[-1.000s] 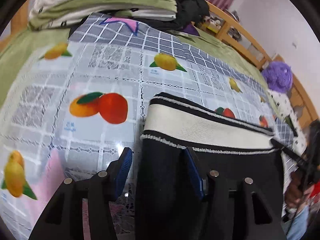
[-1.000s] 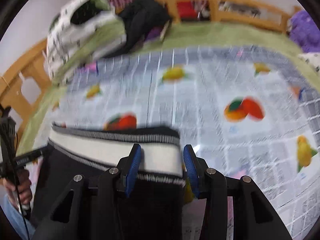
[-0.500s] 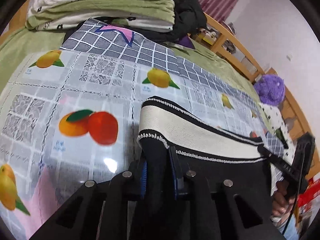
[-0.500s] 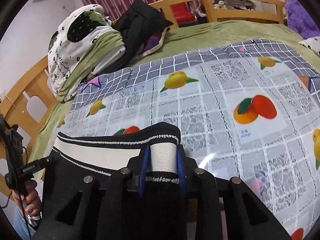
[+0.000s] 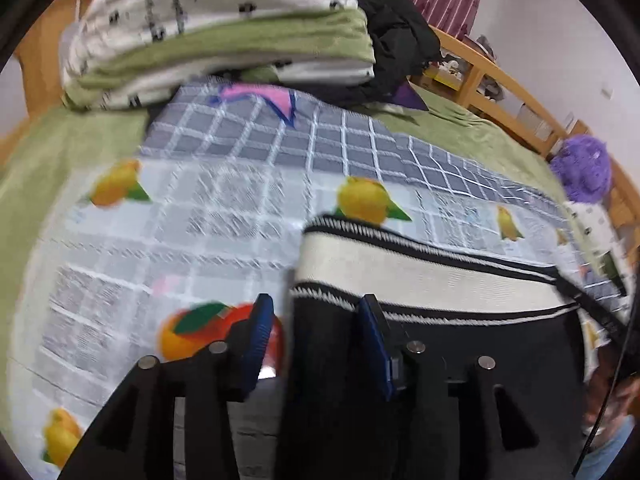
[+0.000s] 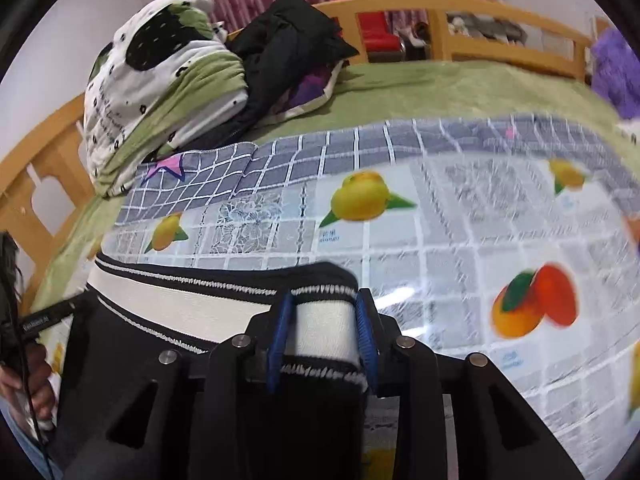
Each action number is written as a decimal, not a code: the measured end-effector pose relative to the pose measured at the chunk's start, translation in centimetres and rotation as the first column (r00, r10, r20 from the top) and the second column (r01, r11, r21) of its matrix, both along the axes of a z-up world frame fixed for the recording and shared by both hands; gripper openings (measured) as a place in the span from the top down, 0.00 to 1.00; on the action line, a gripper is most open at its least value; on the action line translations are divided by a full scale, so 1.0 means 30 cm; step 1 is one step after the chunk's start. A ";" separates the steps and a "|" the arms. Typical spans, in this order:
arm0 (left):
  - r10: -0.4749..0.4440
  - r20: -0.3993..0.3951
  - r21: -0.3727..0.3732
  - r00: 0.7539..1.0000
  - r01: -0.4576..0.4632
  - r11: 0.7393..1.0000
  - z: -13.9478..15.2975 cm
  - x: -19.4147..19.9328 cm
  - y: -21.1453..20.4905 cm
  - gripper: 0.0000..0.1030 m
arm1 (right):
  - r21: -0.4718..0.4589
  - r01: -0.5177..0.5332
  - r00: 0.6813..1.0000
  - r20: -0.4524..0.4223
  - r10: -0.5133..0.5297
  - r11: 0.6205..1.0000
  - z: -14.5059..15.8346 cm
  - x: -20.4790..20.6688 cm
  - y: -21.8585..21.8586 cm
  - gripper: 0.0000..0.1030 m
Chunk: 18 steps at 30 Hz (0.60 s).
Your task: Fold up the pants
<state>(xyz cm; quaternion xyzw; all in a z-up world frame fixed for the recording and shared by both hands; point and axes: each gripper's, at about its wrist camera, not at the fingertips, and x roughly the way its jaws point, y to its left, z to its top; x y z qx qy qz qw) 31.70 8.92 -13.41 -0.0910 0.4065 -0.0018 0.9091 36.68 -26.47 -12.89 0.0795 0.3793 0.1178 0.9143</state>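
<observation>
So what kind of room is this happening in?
Most likely a bedroom at home: a wooden bed frame surrounds a green bedspread, folded bedding is piled at one end, and black pants lie on a fruit-print cloth.

Left gripper [image 5: 316, 336] jaws reopened, releasing pants [image 5: 460, 360] edge

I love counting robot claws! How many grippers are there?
2. The right gripper pinches the pants at the white waistband; the left gripper sits open astride the pants' other edge. None seem hidden.
</observation>
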 end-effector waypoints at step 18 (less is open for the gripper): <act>-0.137 -0.064 -0.158 0.988 0.126 0.979 -0.078 0.012 0.000 0.42 | -0.165 0.009 1.000 0.017 -0.006 0.986 -0.023 -0.019 0.069 0.67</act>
